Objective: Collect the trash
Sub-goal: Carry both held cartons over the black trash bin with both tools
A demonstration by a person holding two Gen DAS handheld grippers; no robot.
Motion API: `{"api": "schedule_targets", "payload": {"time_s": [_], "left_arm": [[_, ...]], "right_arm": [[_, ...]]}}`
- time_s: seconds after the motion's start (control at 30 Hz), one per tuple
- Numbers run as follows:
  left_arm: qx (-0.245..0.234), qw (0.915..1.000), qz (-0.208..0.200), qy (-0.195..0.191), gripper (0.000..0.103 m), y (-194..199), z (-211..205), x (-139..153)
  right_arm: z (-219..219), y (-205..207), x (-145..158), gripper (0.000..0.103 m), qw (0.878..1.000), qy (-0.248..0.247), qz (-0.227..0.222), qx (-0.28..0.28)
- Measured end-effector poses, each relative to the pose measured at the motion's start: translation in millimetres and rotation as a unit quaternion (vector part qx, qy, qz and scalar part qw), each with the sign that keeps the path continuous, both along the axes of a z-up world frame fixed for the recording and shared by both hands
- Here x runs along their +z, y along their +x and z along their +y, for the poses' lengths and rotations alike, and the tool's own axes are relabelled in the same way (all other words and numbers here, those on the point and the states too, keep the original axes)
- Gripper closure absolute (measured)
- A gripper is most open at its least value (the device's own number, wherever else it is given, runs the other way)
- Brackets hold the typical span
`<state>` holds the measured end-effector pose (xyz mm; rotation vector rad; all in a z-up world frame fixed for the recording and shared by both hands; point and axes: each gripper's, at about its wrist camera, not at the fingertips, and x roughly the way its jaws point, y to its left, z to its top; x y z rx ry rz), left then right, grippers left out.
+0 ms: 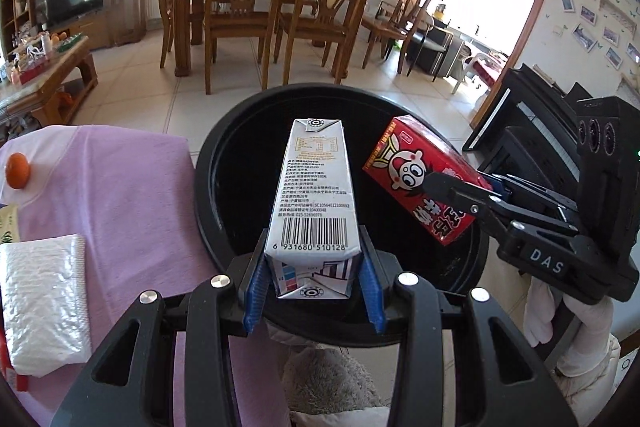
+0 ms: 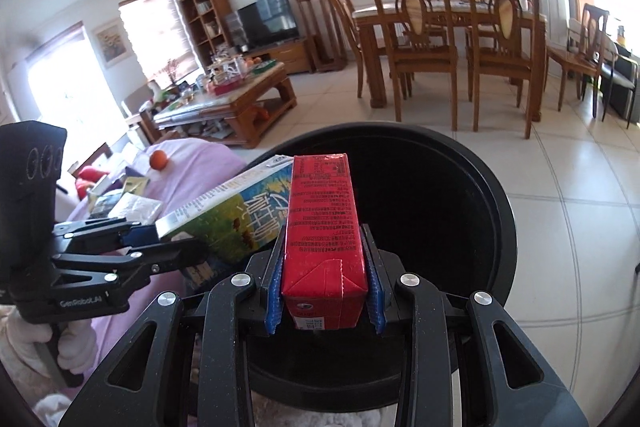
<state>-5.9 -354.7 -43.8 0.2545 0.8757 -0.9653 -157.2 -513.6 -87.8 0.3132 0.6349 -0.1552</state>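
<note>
Left wrist view — left claw [image 1: 314,291] pinches white carton [image 1: 314,195], right claw [image 1: 460,195] red carton [image 1: 420,179], over black bin [image 1: 224,147]

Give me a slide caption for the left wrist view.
Left tool holds a white milk carton over the black bin; right tool holds a red carton.
</note>
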Motion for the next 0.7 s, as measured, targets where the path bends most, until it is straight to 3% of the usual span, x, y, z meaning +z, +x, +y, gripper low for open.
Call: {"api": "schedule_targets", "payload": {"time_s": [0.7], "left_arm": [[-0.003,0.9978,0.003,0.066,0.062,8.1,-35.5,-20.2]], "right_arm": [[8.7,30.9,-22.5,0.070,0.999,-0.010,0.029,-0.009]]}}
